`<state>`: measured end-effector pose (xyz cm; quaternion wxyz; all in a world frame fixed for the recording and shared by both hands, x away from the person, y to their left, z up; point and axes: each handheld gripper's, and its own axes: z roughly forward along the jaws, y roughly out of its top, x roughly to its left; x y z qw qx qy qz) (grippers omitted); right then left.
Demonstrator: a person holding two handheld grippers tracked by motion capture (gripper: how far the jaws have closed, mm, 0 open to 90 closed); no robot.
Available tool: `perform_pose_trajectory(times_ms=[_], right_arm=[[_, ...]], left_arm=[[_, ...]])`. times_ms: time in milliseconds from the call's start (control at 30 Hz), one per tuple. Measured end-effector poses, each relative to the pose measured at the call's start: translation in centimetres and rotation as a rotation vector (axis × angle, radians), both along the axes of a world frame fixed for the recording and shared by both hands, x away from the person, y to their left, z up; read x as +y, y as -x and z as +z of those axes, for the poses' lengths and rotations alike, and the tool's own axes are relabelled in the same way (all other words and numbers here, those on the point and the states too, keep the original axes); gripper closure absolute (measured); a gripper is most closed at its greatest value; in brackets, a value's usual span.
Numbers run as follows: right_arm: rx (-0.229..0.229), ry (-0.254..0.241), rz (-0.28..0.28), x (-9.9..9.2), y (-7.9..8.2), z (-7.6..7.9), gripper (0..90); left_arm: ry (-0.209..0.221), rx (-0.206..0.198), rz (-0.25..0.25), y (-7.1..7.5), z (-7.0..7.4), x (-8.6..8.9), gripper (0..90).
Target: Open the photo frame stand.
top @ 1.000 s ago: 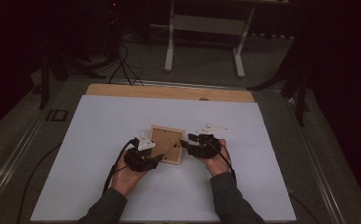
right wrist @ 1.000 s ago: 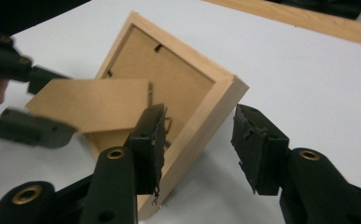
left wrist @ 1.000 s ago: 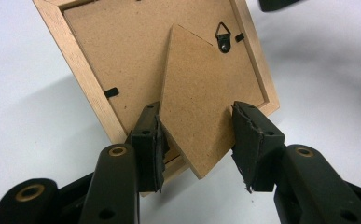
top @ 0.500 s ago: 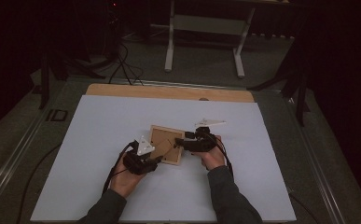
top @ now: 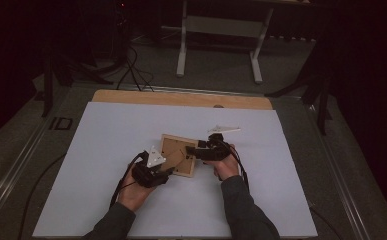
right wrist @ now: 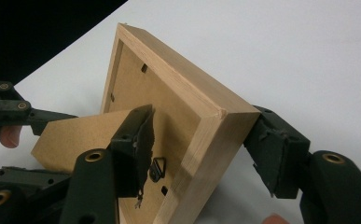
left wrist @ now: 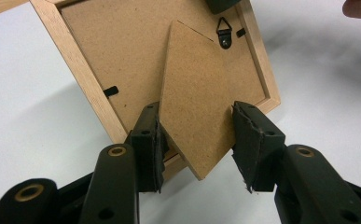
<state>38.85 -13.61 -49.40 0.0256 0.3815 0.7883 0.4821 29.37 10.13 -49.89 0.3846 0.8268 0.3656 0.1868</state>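
Lying face-down near the middle of the white table sheet, the small square light-wood picture frame shows its brown fibreboard back w/ a black metal hanger clip near one edge. Left gripper is clamped across the brown fibreboard easel stand, pads on both its side edges; the stand's long axis runs straight away from those jaws toward the hanger, its pointed lower tip jutting past the frame's near edge. Right gripper straddles a frame corner, one jaw inside over the backing by the hanger, the other outside the wood rail; its jaws have just been opening, and they look slack rather than pinching, tho the outer pad sits v. close to the wood and contact can't be ruled out. Judging by this, the next move hinges on the stand: it swings about its hinged end, so the left hand, nearer the free tip, does the pulling while the right steadies the corner. Glass side is hidden underneath. High view is dim; the white object beyond the right hand is too small to identify.
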Motion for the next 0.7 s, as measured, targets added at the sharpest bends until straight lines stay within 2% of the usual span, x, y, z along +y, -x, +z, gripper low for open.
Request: perform_pose_trajectory(times_ms=[200,233,267,300,467,500,600,700], right_arm=[[-0.009,0.005,0.007,-0.1,0.1,0.2,45.0],[-0.014,0.005,0.009,-0.1,0.2,0.2,45.4],[-0.014,0.005,0.009,-0.1,0.2,0.2,45.4],[-0.017,0.009,0.01,-0.1,0.2,0.2,45.7],[-0.025,0.012,0.015,-0.2,0.3,0.3,46.7],[-0.026,0.012,0.016,-0.2,0.3,0.4,47.0],[-0.039,0.013,0.022,-0.2,0.5,0.6,47.9],[-0.048,0.01,0.023,-0.2,0.6,0.7,49.5]], left_arm=[[0.001,0.016,-0.009,-0.1,0.0,0.1,55.2],[0.018,0.033,-0.012,-0.2,0.0,0.2,54.0],[0.018,0.033,-0.012,-0.2,0.0,0.2,52.9],[0.044,0.052,-0.015,-0.4,0.0,0.3,52.4],[0.084,0.082,-0.022,-0.5,0.3,0.6,52.4],[0.107,0.097,-0.027,-0.6,0.4,0.8,52.4],[0.136,0.127,-0.036,-0.8,0.5,1.1,55.0],[0.151,0.156,-0.03,-1.0,0.5,1.4,61.4]])
